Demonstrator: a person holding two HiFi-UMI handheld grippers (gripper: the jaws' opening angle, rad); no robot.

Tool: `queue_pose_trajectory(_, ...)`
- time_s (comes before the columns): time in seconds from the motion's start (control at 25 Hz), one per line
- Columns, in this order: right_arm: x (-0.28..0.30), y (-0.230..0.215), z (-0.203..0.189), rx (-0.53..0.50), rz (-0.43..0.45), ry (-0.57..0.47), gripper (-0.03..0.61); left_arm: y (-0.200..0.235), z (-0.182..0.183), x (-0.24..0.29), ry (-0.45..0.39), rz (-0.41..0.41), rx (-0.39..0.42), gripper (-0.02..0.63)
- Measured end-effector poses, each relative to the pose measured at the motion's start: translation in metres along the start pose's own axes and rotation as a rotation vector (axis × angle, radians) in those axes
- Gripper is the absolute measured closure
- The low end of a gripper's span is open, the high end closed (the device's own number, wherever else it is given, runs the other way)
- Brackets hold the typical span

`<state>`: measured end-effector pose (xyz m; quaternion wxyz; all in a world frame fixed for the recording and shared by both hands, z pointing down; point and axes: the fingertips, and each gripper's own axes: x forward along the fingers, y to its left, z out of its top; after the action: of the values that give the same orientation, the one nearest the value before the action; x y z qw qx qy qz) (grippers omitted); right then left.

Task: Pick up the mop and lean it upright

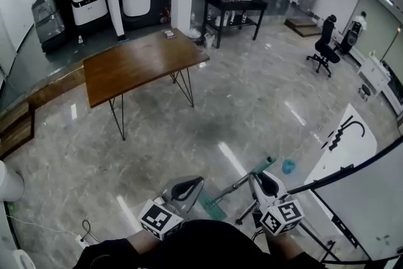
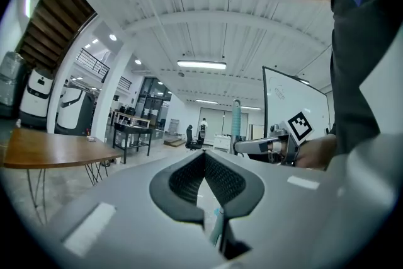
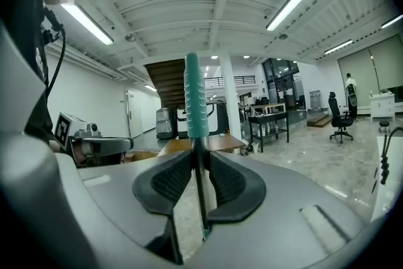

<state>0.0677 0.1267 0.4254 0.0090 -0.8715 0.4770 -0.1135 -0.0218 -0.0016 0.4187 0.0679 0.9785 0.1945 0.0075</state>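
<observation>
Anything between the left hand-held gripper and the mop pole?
Nothing visible. Only floor shows between the left hand-held gripper and the mop pole, which the right hand-held gripper grips.

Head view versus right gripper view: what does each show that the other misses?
Head view only: the mop head, low between the two grippers, and the right gripper's marker cube. Right gripper view only: the right gripper with its jaws shut on the mop pole. Both: the teal grip, the wooden table and the left gripper.
</observation>
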Motion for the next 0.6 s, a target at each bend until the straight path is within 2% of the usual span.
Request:
queue_pose_trajectory(0.2,0.039,0.025,0.011,-0.022,0.043,0.008,0.483,0.032,0.013,-0.023,-0.017,0.046,-0.008,0.596)
queue_pose_trajectory(0.36,0.068,0.045,0.019,-0.046,0.118,0.007,0.483,0.05,0.02,-0.034,-0.032,0.103,-0.019,0.596)
queue_pose_trajectory(0.6,0.113,0.047,0.026,-0.048,0.228,0.007,0.483,0.077,0.021,-0.037,-0.031,0.205,-0.006,0.596)
